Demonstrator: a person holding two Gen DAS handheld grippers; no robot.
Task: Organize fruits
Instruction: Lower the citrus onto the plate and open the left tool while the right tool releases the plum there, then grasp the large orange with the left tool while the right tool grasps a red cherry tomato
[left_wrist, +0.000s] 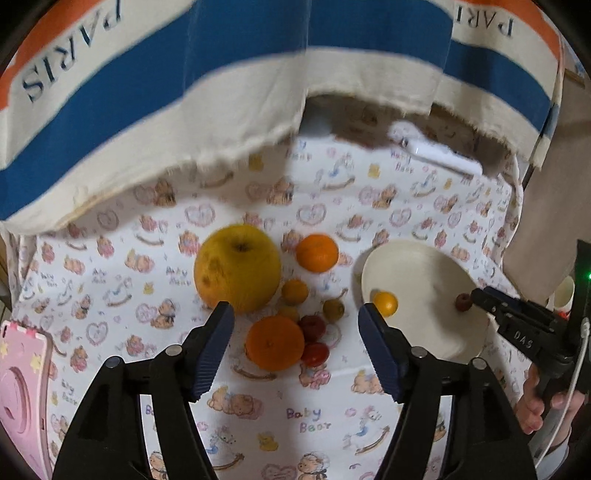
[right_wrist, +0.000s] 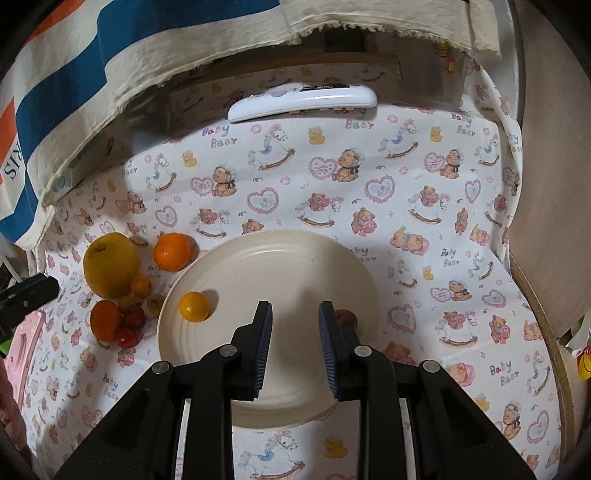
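Two readable prints: "Baby Bear" on tablecloth (right_wrist: 424, 177), "PARIS" on striped fabric (left_wrist: 110, 92).

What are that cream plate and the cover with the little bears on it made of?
The plate looks like glazed ceramic, or possibly melamine: a smooth cream surface with a soft sheen and faint concentric rings. The pictures cannot settle which. The table cover looks like thin printed cotton-type fabric: matte, with bears, hearts and rocking horses, and it drapes in soft folds at the edges.
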